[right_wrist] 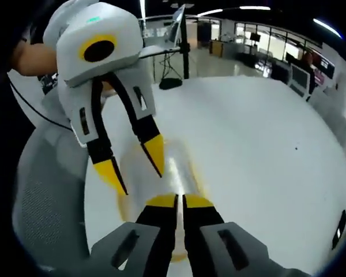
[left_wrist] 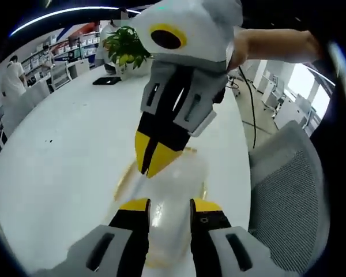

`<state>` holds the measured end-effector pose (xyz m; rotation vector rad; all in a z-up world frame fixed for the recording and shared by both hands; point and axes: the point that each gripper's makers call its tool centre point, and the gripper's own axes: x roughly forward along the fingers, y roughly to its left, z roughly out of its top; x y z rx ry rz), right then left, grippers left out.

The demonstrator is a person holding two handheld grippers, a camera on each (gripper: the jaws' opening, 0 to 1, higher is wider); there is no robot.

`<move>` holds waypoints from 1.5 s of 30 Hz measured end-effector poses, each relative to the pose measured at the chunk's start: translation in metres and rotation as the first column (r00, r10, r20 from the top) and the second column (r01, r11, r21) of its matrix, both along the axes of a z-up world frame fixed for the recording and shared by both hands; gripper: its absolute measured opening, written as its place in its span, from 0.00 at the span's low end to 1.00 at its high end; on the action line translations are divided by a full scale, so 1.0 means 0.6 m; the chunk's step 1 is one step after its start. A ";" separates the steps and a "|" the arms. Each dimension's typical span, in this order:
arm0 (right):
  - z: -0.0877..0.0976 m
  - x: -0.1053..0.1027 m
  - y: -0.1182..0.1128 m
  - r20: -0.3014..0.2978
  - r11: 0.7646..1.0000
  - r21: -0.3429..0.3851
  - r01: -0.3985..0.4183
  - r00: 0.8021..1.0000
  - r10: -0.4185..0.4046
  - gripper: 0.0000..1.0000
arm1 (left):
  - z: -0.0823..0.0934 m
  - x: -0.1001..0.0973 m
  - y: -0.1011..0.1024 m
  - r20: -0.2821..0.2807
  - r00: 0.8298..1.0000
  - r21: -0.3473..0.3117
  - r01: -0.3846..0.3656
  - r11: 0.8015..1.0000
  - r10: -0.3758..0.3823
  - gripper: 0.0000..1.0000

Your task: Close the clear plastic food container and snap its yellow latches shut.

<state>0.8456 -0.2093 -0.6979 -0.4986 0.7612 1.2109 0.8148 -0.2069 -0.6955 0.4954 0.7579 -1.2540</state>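
One clear container [left_wrist: 168, 199], two grippers: left [left_wrist: 169, 203], right [right_wrist: 179, 199].

Your left gripper [left_wrist: 169, 203] had yellow tips, black fingers and a grey body. Your right gripper [right_wrist: 179, 199] showed the same colours. The food container [left_wrist: 172, 196] was clear with yellow edges, the table [left_wrist: 75, 144] white, the chair [left_wrist: 288, 196] grey mesh, the plant [left_wrist: 126, 47] green.

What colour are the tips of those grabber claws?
Yellow, on black jaws; clearest on the left gripper in the right gripper view.
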 end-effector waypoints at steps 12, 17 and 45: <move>-0.011 0.009 0.008 0.006 0.997 -0.038 -0.064 0.998 0.064 0.13 | -0.009 -0.015 -0.015 0.026 0.997 0.016 0.071 0.997 -0.071 0.22; -0.015 0.012 0.006 -0.002 0.994 -0.063 -0.094 0.996 0.094 0.16 | -0.013 -0.027 -0.015 0.059 0.992 0.039 0.108 0.993 -0.111 0.25; -0.033 0.025 0.017 -0.139 0.977 -0.101 -0.188 0.975 0.173 0.34 | -0.034 -0.046 -0.009 0.272 0.925 0.096 0.247 0.964 -0.264 0.33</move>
